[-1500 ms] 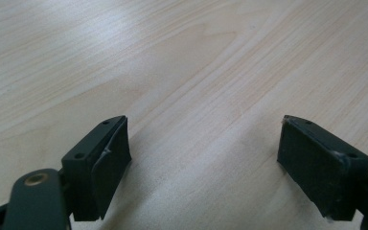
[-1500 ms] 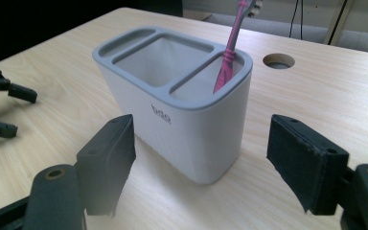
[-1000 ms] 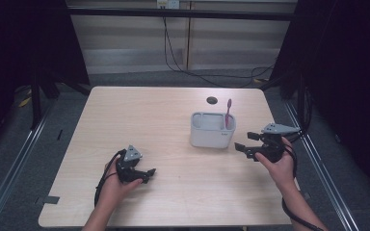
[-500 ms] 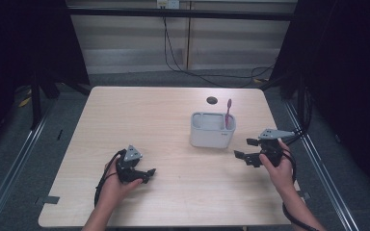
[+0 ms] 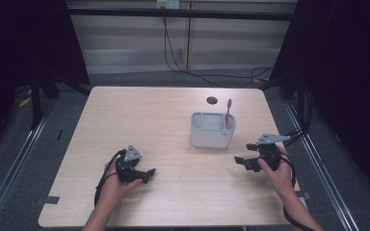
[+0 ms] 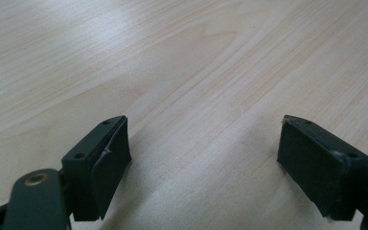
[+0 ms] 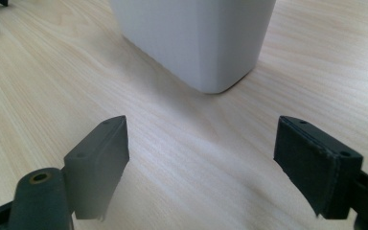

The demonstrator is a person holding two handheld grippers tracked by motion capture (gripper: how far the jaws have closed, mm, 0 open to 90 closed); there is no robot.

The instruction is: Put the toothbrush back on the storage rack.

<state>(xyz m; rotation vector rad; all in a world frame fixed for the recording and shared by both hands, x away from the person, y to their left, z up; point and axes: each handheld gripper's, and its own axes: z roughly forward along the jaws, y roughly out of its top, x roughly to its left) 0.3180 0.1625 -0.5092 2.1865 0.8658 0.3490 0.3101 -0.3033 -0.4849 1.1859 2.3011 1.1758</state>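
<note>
In the high view, the white holder [image 5: 212, 130] stands on the right half of the bench [image 5: 125, 110], and a pink toothbrush [image 5: 228, 113] stands upright in its right compartment; the lower part of the brush is hidden inside. The right claw [image 5: 243, 161] is near the holder, below and to the right of it, not touching, and close to the right edge of the bench. The left claw [image 5: 147, 173] rests well apart on the left, with much free wood around it. A small dark hole [image 5: 212, 100] lies behind the holder. In the left gripper view, the left claw [image 6: 203, 158] is released, with bare wood between the jaws. In the right gripper view, the right claw [image 7: 201, 163] is released too; the holder [image 7: 196, 38] is ahead, its top cut off.
</note>
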